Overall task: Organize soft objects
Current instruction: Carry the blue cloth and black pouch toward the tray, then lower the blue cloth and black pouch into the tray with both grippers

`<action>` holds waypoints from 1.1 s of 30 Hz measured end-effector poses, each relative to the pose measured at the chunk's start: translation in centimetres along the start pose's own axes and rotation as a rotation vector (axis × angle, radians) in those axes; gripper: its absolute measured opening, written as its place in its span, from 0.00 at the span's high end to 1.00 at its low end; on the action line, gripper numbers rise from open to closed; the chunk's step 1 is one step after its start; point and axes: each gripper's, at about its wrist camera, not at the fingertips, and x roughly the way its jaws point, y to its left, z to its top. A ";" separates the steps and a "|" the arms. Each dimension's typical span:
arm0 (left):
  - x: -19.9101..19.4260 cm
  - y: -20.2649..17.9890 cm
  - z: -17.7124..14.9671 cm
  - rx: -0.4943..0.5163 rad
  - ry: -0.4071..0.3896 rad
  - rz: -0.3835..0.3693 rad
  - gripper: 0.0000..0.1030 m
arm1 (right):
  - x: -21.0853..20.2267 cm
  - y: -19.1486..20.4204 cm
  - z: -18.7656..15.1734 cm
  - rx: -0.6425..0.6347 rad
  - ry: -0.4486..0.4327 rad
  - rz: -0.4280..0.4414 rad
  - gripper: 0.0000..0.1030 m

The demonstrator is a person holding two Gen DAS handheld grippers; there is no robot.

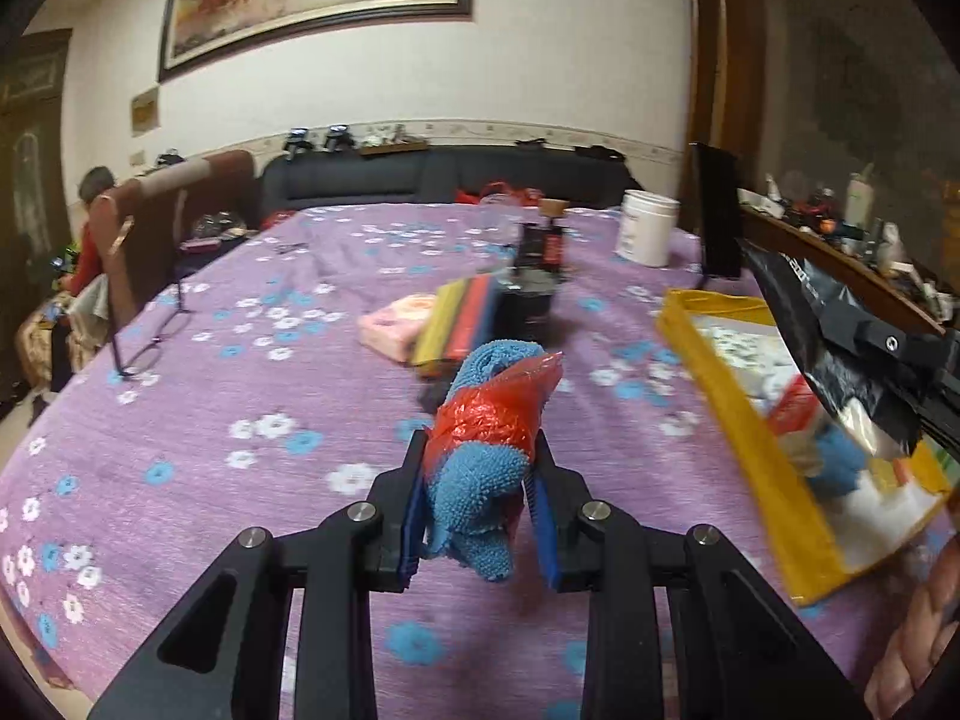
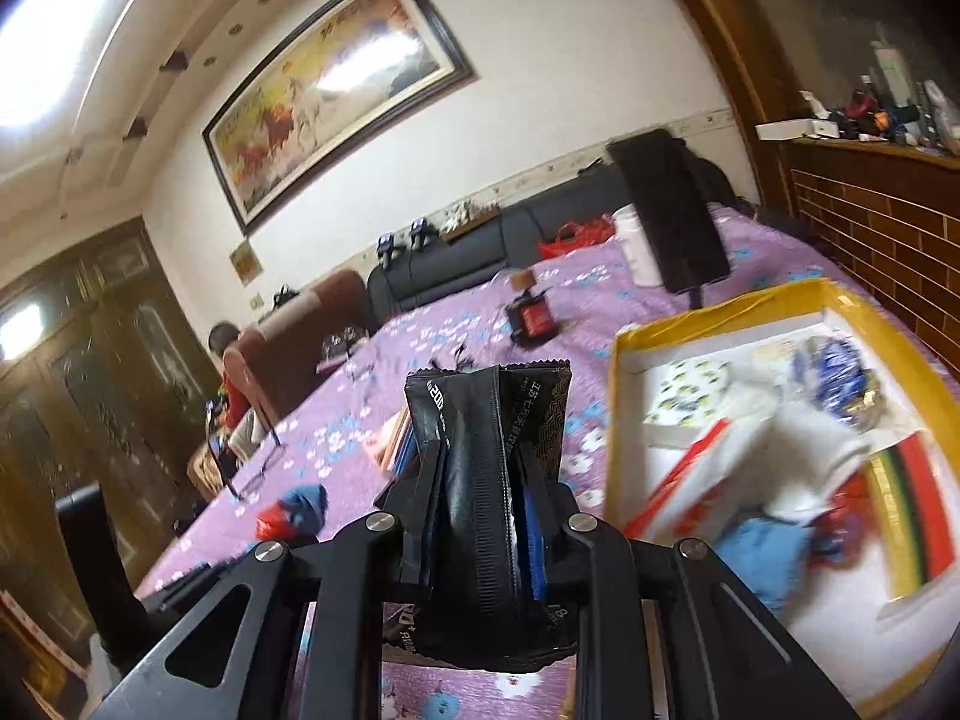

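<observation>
The blue cloth bundle (image 1: 480, 468), banded in red plastic film (image 1: 489, 420), sits clamped between the left gripper (image 1: 480, 498) fingers, its loose end drooping below them; it looks light and limp, so a grip across the wrapped middle should hold best; the film may be slippery. The right gripper (image 2: 489, 516) is closed on a black foil pouch (image 2: 486, 480), thin and crinkly; the yellow tray (image 2: 618, 420) lies just to its right, on the purple tablecloth (image 1: 210, 420).

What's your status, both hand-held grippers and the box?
Left hand-held gripper shut on blue cloth bundle. Right hand-held gripper shut on black pouch. Yellow box open, part filled. Nothing blocking.
</observation>
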 end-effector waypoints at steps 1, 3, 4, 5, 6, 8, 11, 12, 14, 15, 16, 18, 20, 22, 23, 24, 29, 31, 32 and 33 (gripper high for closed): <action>0.0 -0.4 0.2 0.003 0.002 -0.010 0.72 | -0.4 -0.4 0.4 0.004 -0.007 -0.012 0.77; -0.4 -1.2 0.4 0.008 0.000 -0.035 0.72 | -1.4 -1.2 0.9 0.016 -0.024 -0.034 0.77; -0.5 -1.6 0.5 0.010 0.000 -0.047 0.72 | -1.9 -1.6 1.0 0.020 -0.028 -0.042 0.77; -0.6 -2.0 0.7 0.012 0.001 -0.059 0.72 | -2.3 -2.1 1.3 0.026 -0.032 -0.056 0.77; -0.8 -2.4 0.8 0.012 0.003 -0.078 0.72 | -2.7 -2.6 1.4 0.034 -0.036 -0.066 0.77; -0.8 -3.2 1.0 0.016 0.006 -0.099 0.72 | -3.7 -3.8 1.7 0.056 -0.045 -0.086 0.77; -0.7 -4.6 1.3 0.026 0.015 -0.133 0.72 | -4.8 -5.6 2.1 0.088 -0.055 -0.125 0.77; -0.6 -5.0 1.5 0.027 0.021 -0.145 0.72 | -5.2 -6.1 2.1 0.101 -0.058 -0.136 0.77; -0.3 -5.8 1.7 0.027 0.038 -0.177 0.72 | -5.6 -7.1 2.3 0.120 -0.053 -0.157 0.77; -0.2 -6.3 1.8 0.028 0.050 -0.195 0.72 | -5.8 -7.7 2.2 0.132 -0.047 -0.162 0.77; -0.1 -6.6 1.8 0.029 0.058 -0.209 0.72 | -6.1 -8.1 2.2 0.138 -0.044 -0.166 0.77; 0.0 -8.1 1.8 0.046 0.076 -0.245 0.72 | -6.6 -8.8 2.1 0.139 -0.038 -0.193 0.77; -0.1 -9.5 1.7 0.067 0.089 -0.276 0.72 | -7.0 -9.5 2.2 0.143 -0.034 -0.211 0.77; 0.2 -11.1 1.7 0.086 0.104 -0.306 0.72 | -7.2 -10.1 2.0 0.149 -0.018 -0.224 0.77; 0.2 -11.9 1.6 0.098 0.110 -0.322 0.72 | -7.3 -10.4 2.0 0.155 -0.012 -0.227 0.77; 0.3 -12.8 1.5 0.116 0.112 -0.339 0.72 | -7.5 -10.5 1.8 0.157 -0.009 -0.228 0.77; 1.7 -15.7 0.8 0.177 0.148 -0.358 0.72 | -7.6 -10.7 1.7 0.146 0.012 -0.250 0.77; 2.6 -16.5 0.6 0.189 0.168 -0.359 0.72 | -7.5 -10.9 1.7 0.148 0.018 -0.248 0.77; 2.8 -16.8 0.6 0.191 0.176 -0.365 0.72 | -7.4 -11.0 1.6 0.145 0.023 -0.252 0.77; 3.1 -17.1 0.5 0.194 0.183 -0.367 0.72 | -7.2 -11.0 1.6 0.142 0.027 -0.258 0.77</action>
